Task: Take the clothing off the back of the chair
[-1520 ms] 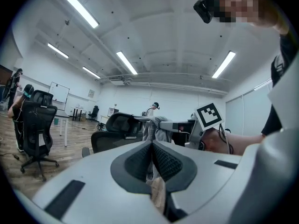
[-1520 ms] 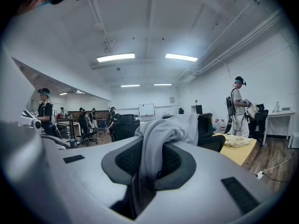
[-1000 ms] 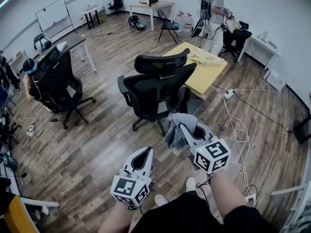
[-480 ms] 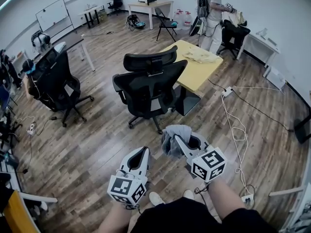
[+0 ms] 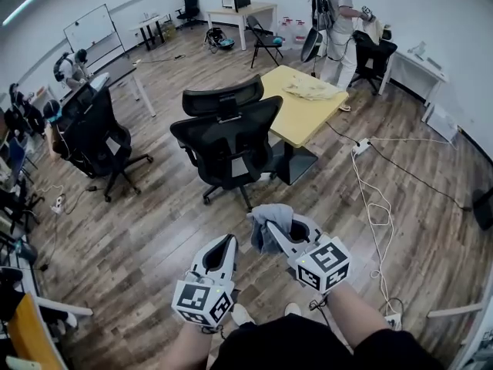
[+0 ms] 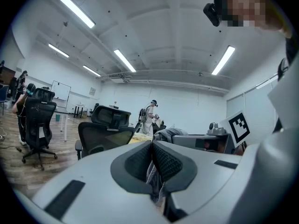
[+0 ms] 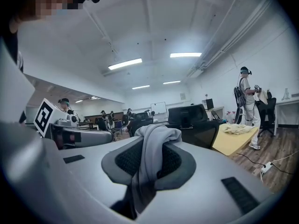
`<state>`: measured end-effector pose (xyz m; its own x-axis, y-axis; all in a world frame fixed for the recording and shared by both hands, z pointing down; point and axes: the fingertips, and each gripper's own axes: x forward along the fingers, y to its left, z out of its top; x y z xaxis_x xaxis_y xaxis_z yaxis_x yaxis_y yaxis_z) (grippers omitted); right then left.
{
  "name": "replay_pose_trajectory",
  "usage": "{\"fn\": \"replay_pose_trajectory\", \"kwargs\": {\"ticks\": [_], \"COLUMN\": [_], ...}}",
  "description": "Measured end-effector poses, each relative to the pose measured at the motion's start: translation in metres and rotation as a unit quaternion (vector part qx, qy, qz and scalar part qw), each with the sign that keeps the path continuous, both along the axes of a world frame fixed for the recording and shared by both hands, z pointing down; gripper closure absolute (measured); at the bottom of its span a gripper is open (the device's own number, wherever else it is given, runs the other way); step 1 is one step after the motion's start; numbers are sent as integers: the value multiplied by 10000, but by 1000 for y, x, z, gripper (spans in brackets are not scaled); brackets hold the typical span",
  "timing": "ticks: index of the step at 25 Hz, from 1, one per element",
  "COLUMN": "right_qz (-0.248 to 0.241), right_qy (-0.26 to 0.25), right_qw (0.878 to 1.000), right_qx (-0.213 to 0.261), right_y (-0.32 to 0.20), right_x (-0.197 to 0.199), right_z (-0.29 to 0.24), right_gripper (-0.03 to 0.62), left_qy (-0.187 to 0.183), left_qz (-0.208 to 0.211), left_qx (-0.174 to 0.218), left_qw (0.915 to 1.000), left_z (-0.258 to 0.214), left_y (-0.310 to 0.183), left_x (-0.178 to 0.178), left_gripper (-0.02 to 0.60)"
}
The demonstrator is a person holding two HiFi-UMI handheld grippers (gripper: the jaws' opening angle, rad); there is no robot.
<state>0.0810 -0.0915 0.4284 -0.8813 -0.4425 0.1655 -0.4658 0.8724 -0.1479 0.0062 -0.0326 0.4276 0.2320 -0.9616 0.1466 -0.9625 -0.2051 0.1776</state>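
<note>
Backed away from chair [image 5: 223, 141] across wood floor [image 5: 139, 237]: right gripper [image 5: 271, 231] clamps clothing [image 5: 266, 215], left gripper [image 5: 229, 240] closed.

Grey left gripper [image 5: 228, 240], grey right gripper [image 5: 269, 228], black-and-white marker cubes [image 5: 202, 303], dark shorts [image 5: 285, 347], white shoes [image 5: 240, 314]

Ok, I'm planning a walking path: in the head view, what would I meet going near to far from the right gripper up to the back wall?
Right gripper holding the grey clothing → black office chair → yellow table → folding chair → wooden desk by the far wall.
</note>
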Motion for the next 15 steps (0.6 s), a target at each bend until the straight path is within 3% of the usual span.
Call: {"fn": "replay_pose_trajectory", "kwargs": {"ticks": [15], "right_qz": [-418], "right_qy": [20], "right_qw": [9991], "right_qx": [-43], "right_y": [22], "right_x": [68], "right_z": [10], "right_gripper": [520], "left_qy": [44], "left_qz": [-360], "left_qx": [15], "left_qw": [9993], "left_z": [8], "left_y": [19], "left_x": [74], "left_gripper": [563]}}
